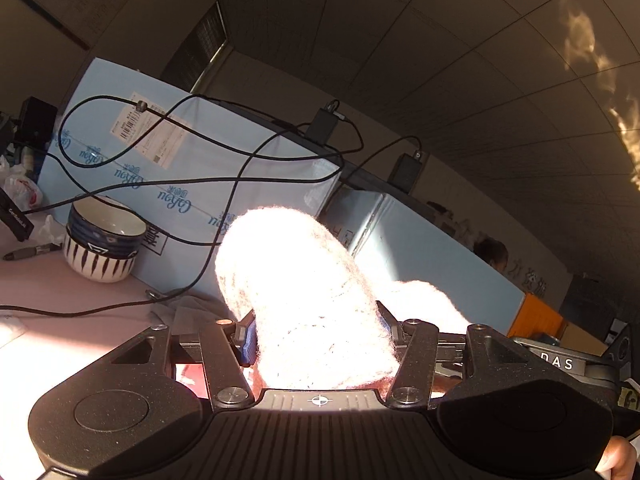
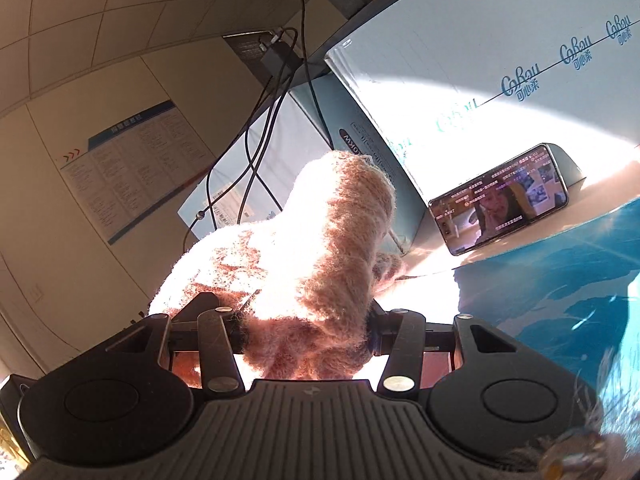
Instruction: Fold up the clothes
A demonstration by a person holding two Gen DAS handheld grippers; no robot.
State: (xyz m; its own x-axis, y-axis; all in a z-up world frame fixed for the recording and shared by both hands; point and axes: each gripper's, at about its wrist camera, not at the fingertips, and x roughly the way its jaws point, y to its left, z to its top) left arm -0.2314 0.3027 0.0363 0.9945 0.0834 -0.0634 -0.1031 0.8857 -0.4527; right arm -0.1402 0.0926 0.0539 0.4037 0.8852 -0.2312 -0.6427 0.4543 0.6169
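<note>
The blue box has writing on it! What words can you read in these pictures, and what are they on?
"CoRou": big blue box.
"DAS": grey part beside the left gripper.
Box sticker, wall poster, phone screen, clip: print too small or blurred to read.

Harsh sun glare, fisheye-warped edges

Bunched knit garment (image 1: 304, 304) hides both tools' fingertips; sunlight washes out its weave.
</note>
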